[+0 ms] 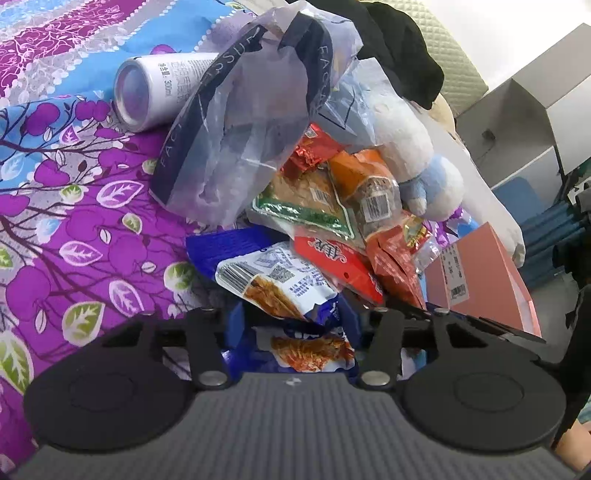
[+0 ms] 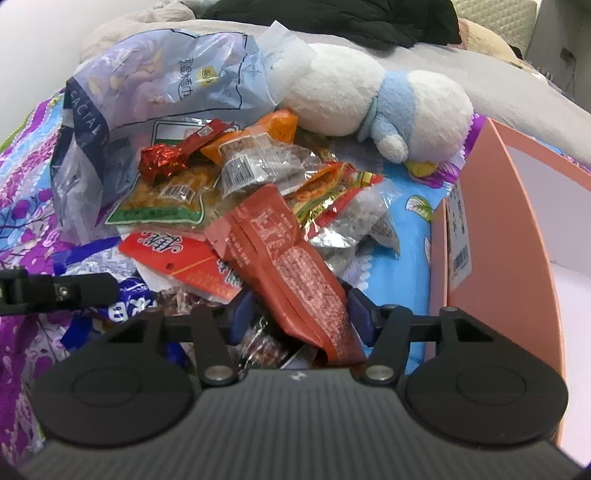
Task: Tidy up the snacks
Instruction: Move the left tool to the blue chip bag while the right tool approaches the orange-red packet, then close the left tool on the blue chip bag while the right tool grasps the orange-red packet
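A heap of snack packets lies on a purple floral bedsheet (image 1: 74, 229). My left gripper (image 1: 295, 321) has its blue fingers closed around a blue-and-white snack bag (image 1: 280, 280) at the near edge of the heap. My right gripper (image 2: 299, 314) has its blue fingers closed on a long orange-red packet (image 2: 288, 266) that sticks up from the heap. The pile also holds a green-edged packet (image 2: 166, 199), a red packet (image 2: 181, 258) and an orange packet (image 2: 258, 136). The left gripper's arm (image 2: 55, 291) shows at the left in the right wrist view.
An open pink cardboard box (image 2: 509, 229) stands right of the heap, also in the left wrist view (image 1: 480, 277). A white-and-blue plush toy (image 2: 369, 107), a clear facial-tissue bag (image 1: 240, 122) and a white spray can (image 1: 155, 92) lie behind. Dark clothing (image 2: 351, 18) lies at the back.
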The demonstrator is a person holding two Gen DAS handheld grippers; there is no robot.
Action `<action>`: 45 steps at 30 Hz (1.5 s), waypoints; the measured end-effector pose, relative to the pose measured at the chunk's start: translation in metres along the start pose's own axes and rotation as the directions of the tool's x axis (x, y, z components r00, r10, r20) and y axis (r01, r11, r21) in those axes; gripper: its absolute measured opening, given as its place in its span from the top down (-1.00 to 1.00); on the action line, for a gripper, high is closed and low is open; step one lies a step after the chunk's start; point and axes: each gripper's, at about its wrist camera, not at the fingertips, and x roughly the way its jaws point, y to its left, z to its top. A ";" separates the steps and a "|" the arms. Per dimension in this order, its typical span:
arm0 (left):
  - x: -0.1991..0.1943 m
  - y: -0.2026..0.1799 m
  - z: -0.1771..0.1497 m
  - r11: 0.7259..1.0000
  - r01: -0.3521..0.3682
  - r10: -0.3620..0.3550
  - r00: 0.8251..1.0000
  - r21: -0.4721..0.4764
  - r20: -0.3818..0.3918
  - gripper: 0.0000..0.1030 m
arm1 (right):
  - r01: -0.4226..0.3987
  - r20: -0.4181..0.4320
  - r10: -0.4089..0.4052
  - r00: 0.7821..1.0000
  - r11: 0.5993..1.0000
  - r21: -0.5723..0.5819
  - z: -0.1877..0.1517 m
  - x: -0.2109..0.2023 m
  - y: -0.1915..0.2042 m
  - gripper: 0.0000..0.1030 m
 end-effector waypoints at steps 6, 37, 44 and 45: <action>-0.015 -0.005 -0.008 1.000 0.005 -0.004 1.000 0.016 -0.028 -0.07 | 0.001 -0.018 -0.001 1.000 1.000 0.014 -0.008 -0.017 0.002 0.05; -0.123 0.000 -0.073 0.986 -0.145 0.154 0.981 0.082 -0.117 -0.88 | -0.076 -0.039 0.081 0.996 0.990 0.122 -0.119 -0.137 0.030 0.56; -0.133 -0.005 -0.084 0.986 -0.159 0.162 0.982 0.041 -0.093 -0.92 | -0.089 0.030 0.086 0.996 0.992 0.087 -0.116 -0.149 0.027 -0.01; -0.134 -0.007 -0.085 0.986 -0.160 0.163 0.984 0.042 -0.078 -0.92 | -0.088 0.031 0.085 0.996 0.993 0.081 -0.115 -0.149 0.027 -0.01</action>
